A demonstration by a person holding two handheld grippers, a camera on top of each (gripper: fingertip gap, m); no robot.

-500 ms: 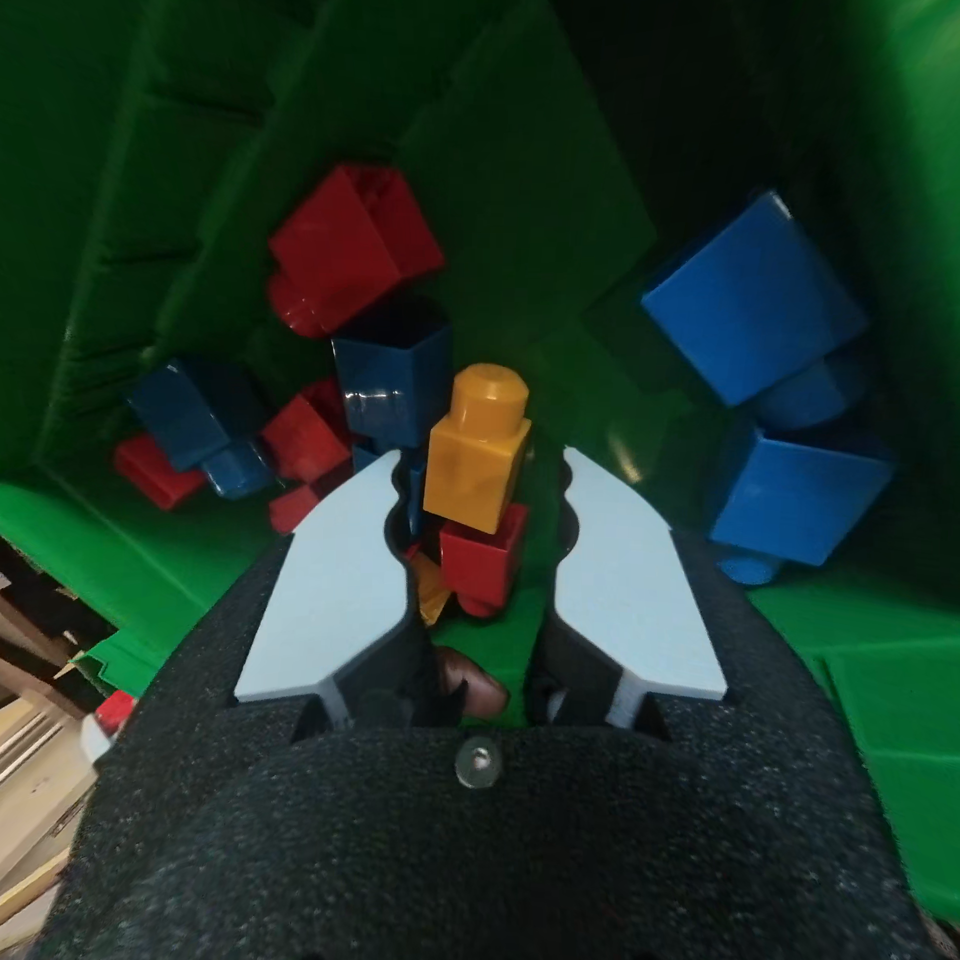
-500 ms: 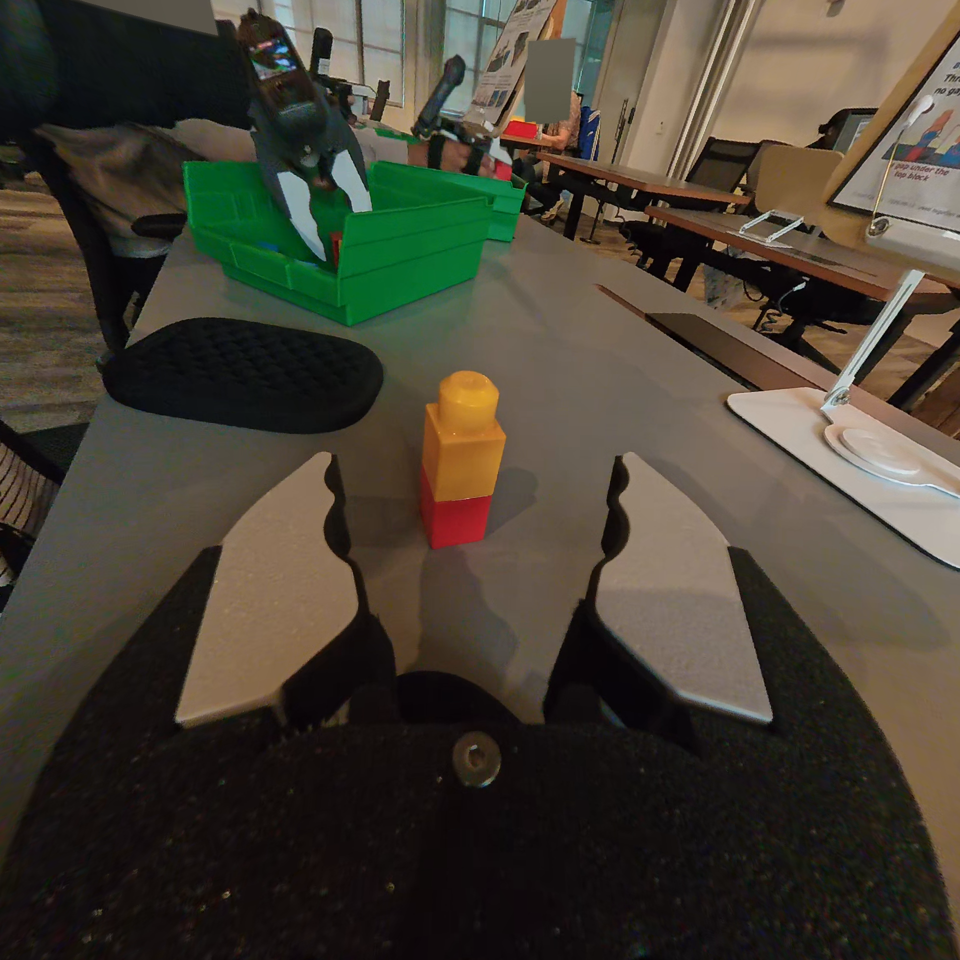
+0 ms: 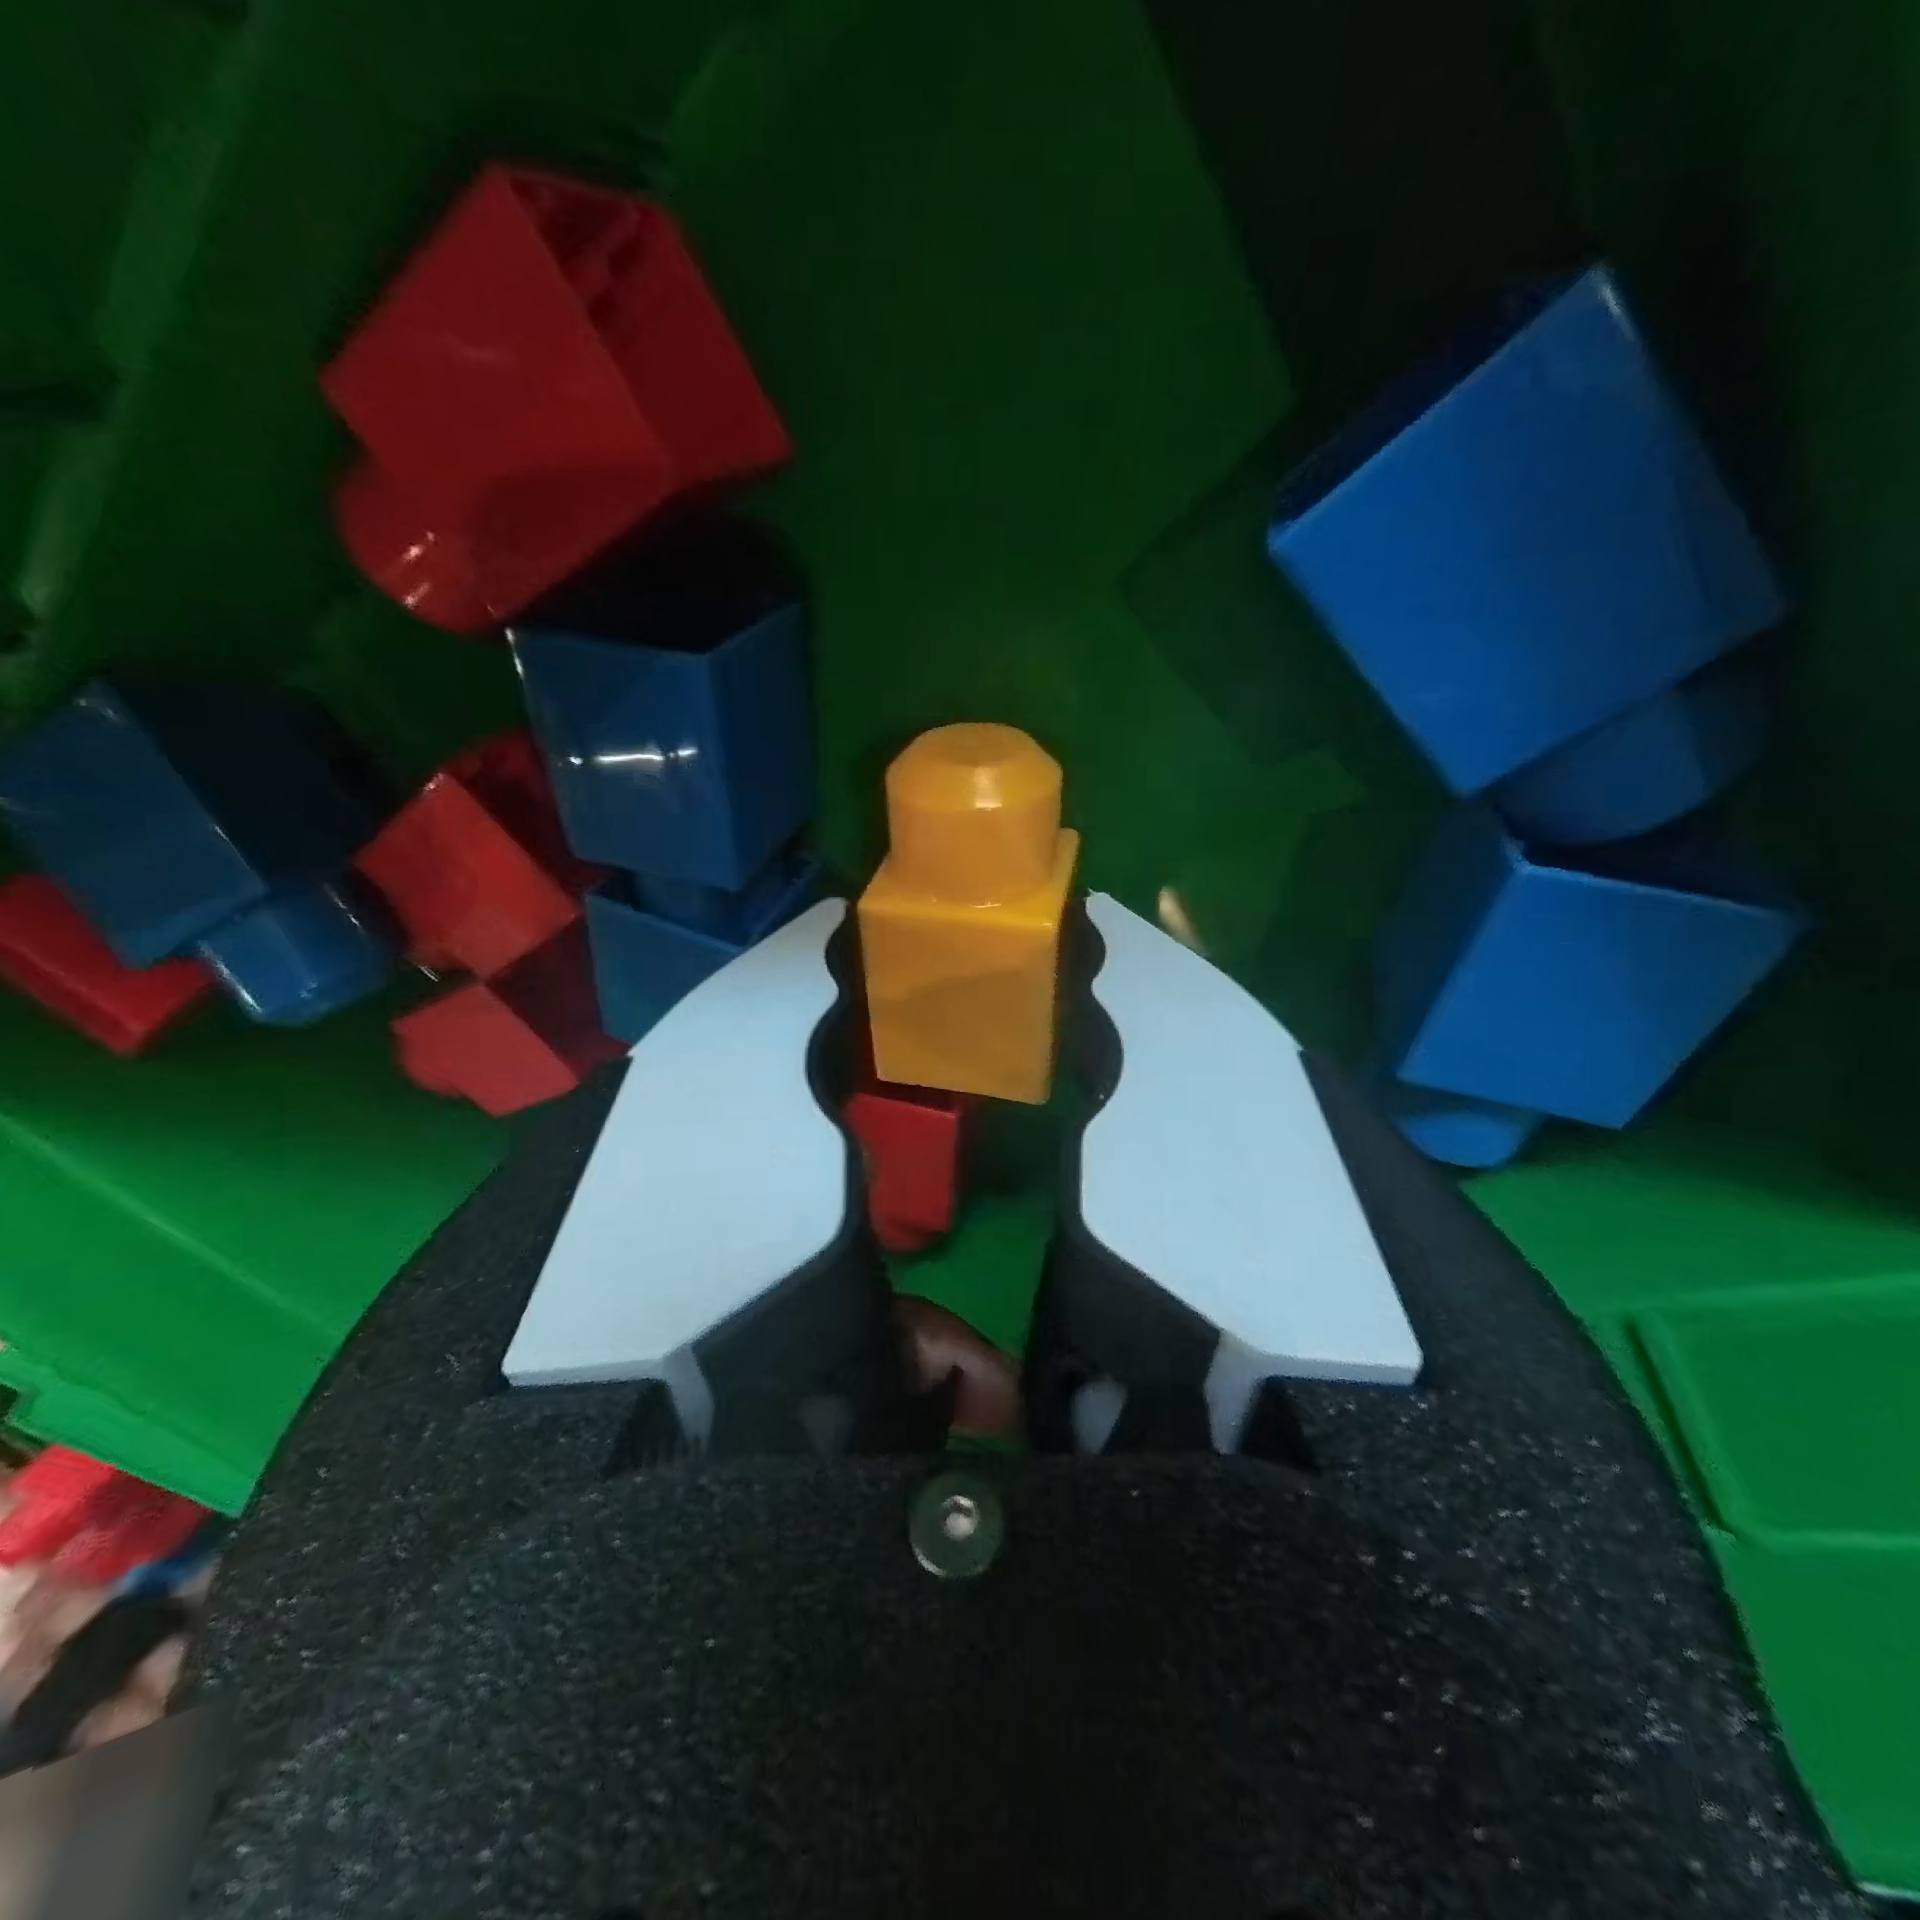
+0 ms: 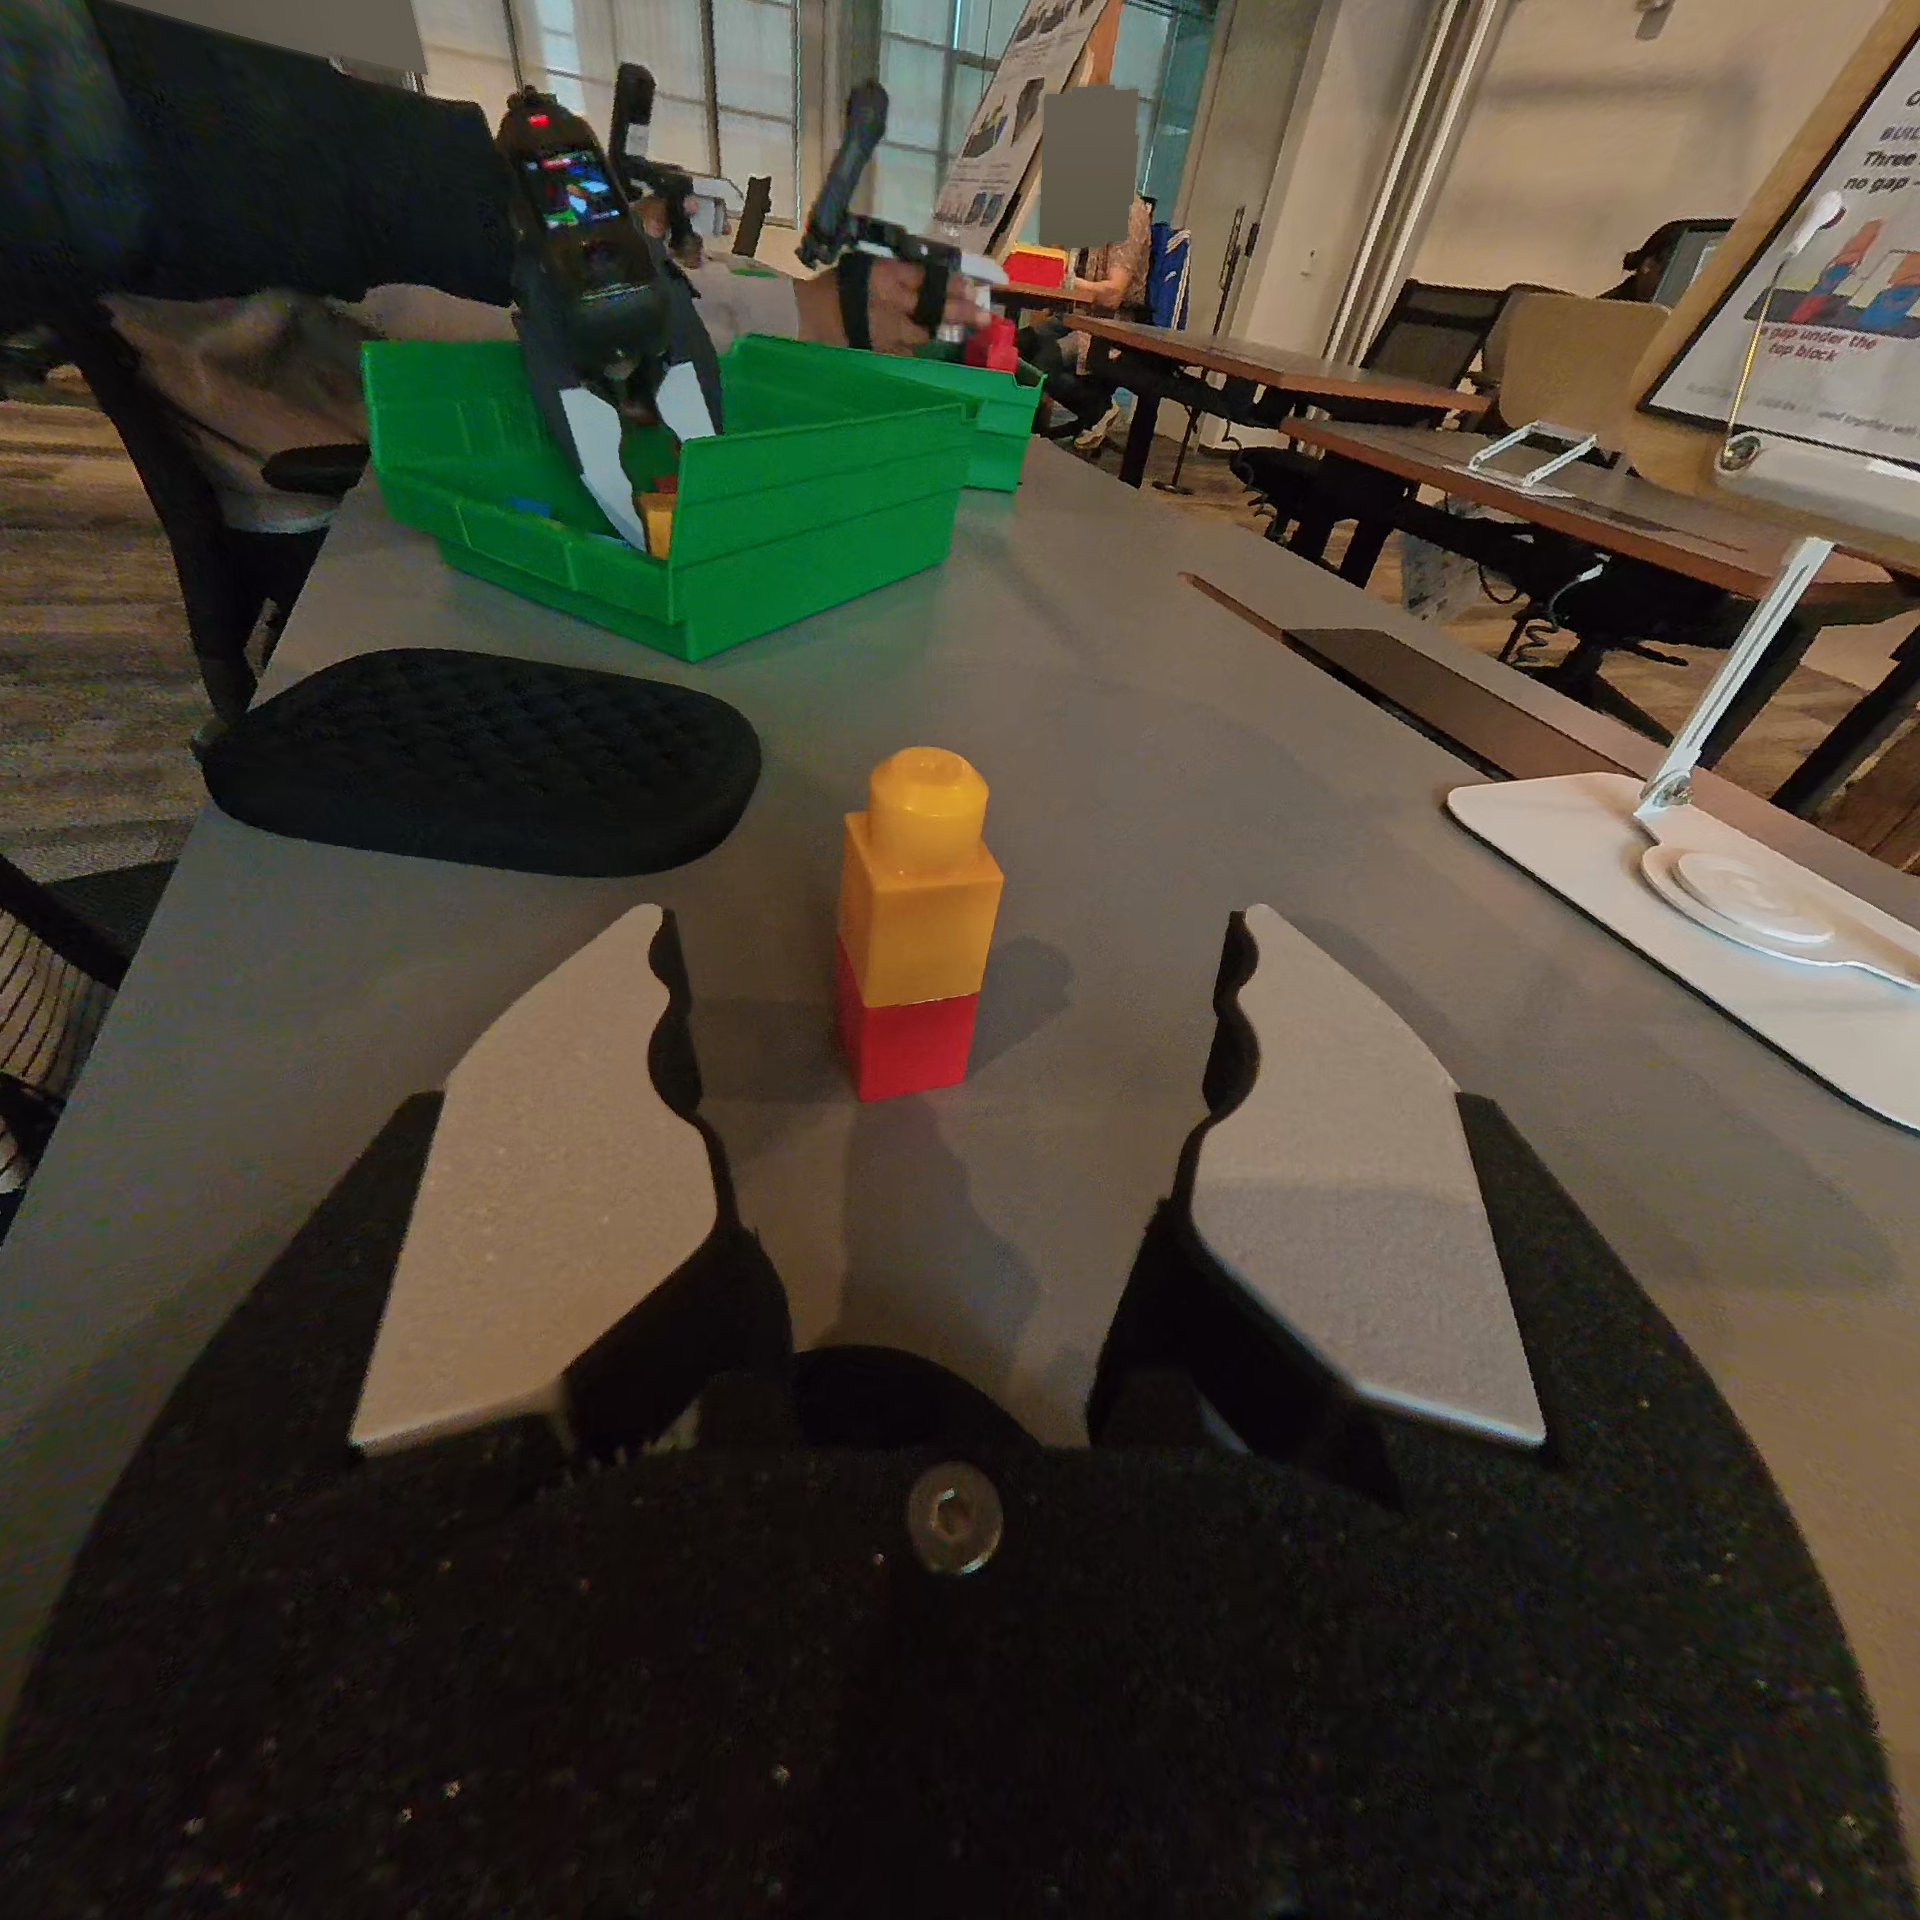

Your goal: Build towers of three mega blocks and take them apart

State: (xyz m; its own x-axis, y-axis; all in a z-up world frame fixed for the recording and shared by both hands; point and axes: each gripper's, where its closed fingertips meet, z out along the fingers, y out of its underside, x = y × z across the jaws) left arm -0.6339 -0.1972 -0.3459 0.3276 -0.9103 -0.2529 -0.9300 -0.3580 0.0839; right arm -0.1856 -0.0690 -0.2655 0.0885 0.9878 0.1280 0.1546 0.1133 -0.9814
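Note:
In the left wrist view my left gripper (image 3: 966, 914) is inside the green bin (image 3: 987, 312), shut on a yellow block (image 3: 961, 977) held stud-up. A small red block (image 3: 909, 1164) lies just beneath it. In the right wrist view my right gripper (image 4: 951, 920) is open and empty, low over the grey table (image 4: 1195, 727). A two-block tower, yellow (image 4: 920, 904) on red (image 4: 904, 1039), stands just ahead between the fingers, untouched. The left gripper (image 4: 623, 447) shows far off in the bin (image 4: 821, 520) with the yellow block (image 4: 657, 520).
Loose red (image 3: 540, 384), dark blue (image 3: 665, 727) and bright blue blocks (image 3: 1507, 540) lie around the bin. A black pad (image 4: 478, 758) lies left of the tower. A white stand base (image 4: 1662, 914) sits at right. A second green bin (image 4: 997, 416) and another person's gripper (image 4: 883, 260) are behind. The tips of one gripper are about 50 cm away from the tips of the other.
My left gripper's jaws have closed from open onto the yellow block in the bin. The right gripper and the tower have stayed put.

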